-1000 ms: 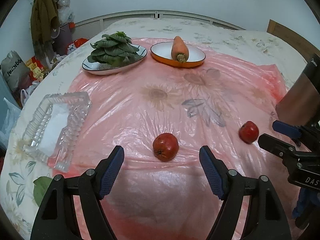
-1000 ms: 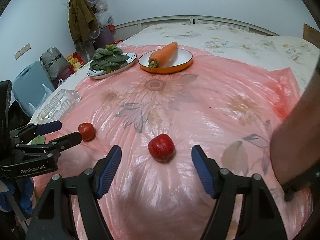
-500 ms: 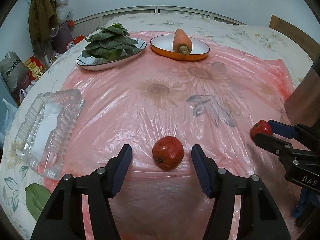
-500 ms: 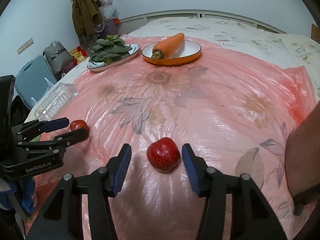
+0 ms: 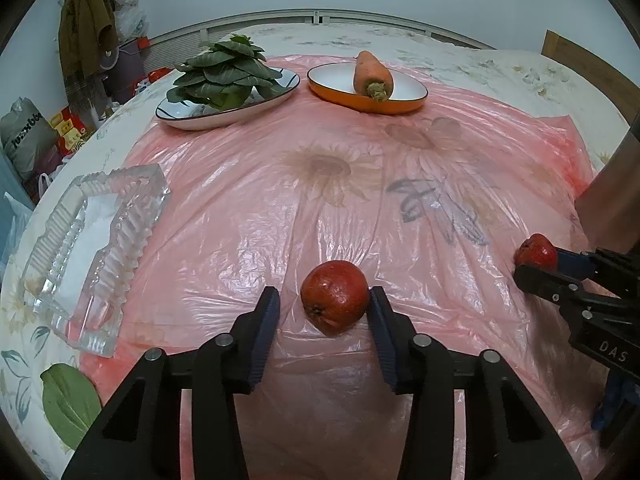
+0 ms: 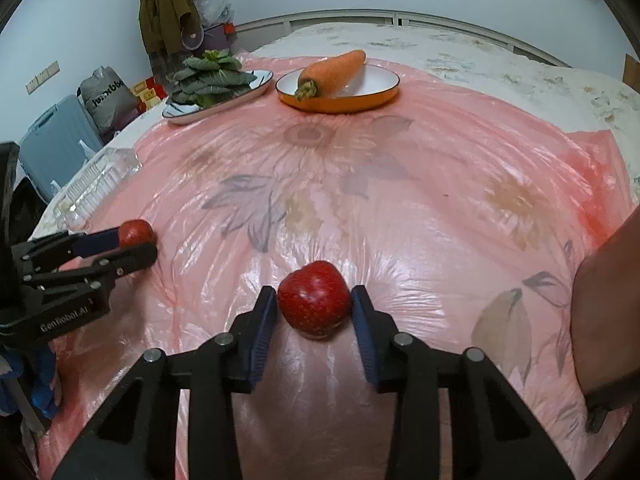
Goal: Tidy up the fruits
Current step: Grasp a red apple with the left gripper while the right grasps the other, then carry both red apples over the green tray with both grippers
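Pink plastic sheet (image 5: 360, 184) is spread over the flowered bedcover, creased and glossy. Clear glass tray (image 5: 92, 248) is seen at the sheet's left edge. Far side: plate of leafy greens (image 5: 228, 80) beside orange dish (image 5: 366, 90) carrying a carrot (image 5: 372, 74).

Left gripper (image 5: 324, 308): jaws narrowed since half a second ago. Dull red fruit (image 5: 335, 297) sits between them on the sheet; the right pad is touching it, a gap is left at the left pad. Not yet clamped.

Right gripper (image 6: 314, 308): jaws also drawn in from the earlier frame. Glossy red apple (image 6: 314, 304) is met by both pads, resting on the sheet.
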Action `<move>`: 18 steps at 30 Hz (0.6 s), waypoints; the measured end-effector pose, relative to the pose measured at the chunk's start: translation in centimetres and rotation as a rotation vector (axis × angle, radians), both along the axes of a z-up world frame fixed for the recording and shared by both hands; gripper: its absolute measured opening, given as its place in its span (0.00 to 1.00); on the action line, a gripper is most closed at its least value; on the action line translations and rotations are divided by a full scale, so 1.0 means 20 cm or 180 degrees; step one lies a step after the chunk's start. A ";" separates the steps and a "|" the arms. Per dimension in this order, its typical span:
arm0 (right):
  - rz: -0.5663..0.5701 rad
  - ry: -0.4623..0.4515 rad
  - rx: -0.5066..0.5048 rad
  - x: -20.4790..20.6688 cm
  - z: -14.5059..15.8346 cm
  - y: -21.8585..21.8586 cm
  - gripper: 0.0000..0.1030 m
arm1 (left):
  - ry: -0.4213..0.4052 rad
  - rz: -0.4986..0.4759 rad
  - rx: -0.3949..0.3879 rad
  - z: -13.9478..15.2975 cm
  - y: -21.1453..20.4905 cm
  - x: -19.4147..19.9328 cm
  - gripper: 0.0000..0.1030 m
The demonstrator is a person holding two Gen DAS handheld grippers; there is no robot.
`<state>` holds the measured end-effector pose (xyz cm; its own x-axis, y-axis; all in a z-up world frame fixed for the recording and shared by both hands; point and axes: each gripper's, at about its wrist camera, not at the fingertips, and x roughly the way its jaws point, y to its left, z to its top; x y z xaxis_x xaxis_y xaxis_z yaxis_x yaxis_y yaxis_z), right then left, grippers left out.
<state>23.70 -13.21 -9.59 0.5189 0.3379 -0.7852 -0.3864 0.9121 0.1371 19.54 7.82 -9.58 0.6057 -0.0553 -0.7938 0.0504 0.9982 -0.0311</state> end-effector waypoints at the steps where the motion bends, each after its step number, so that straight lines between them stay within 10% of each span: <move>1: 0.0000 -0.0003 -0.0007 0.00 0.00 0.00 0.53 | -0.0004 0.0002 0.0004 0.00 0.00 0.00 0.35; 18: -0.0072 0.0035 0.0244 0.01 0.04 -0.06 0.49 | -0.0145 -0.0022 -0.0272 0.09 0.06 -0.03 0.28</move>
